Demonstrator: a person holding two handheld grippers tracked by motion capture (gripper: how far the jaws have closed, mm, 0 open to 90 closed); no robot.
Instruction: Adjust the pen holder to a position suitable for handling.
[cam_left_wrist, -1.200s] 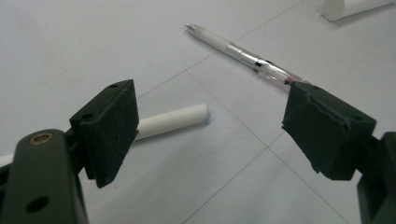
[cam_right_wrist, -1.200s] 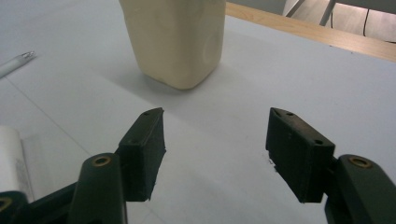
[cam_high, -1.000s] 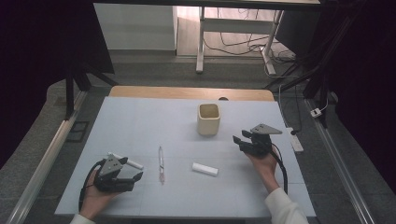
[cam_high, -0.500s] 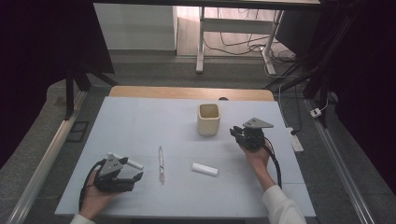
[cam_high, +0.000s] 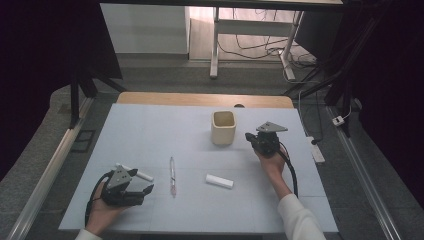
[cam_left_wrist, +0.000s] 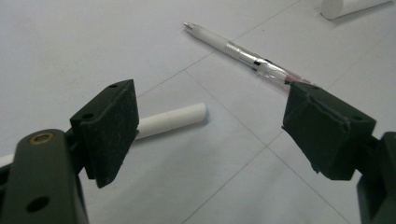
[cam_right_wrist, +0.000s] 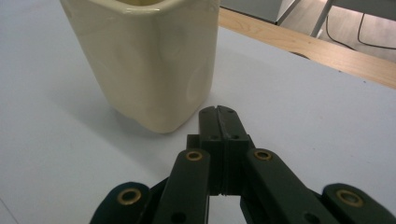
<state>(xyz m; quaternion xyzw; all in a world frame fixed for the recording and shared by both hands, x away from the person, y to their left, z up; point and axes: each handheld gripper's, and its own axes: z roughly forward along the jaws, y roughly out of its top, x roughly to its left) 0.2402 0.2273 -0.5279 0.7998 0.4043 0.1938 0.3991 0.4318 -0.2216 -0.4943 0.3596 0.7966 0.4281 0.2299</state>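
**Risk: shut right jaws beside the cup, nothing gripped**

Right gripper (cam_high: 250, 136) sits just beside the cream cup (cam_high: 223, 127), on its right in the high view. Its jaws have just been closing and are now pressed pad to pad w/ nothing between them (clear in the right gripper view, cup wall (cam_right_wrist: 149, 60) just ahead-left of the tips). Cup stands upright near the far-middle of the table (cam_high: 150, 125).

What we'd watch:
- Shut tips that close to the wall: any drift toward the cup is a shove, not a grasp. Cup is tall-ish w/ a glossy side, so it could skid or tip.
- If we want to hold the cup we have to reopen first; reopening this near could knock the wall w/ one jaw.

Left gripper (cam_high: 142, 194) rests low at near-left, jaws wide apart, empty. White stick (cam_left_wrist: 170, 120) lies just behind its left pad, pen (cam_left_wrist: 243, 58) runs up to the right pad. Closing from here prob pinches neither cleanly and could roll the pen or flick the stick. White cylinder (cam_high: 219, 181) is well apart from both, no concern.
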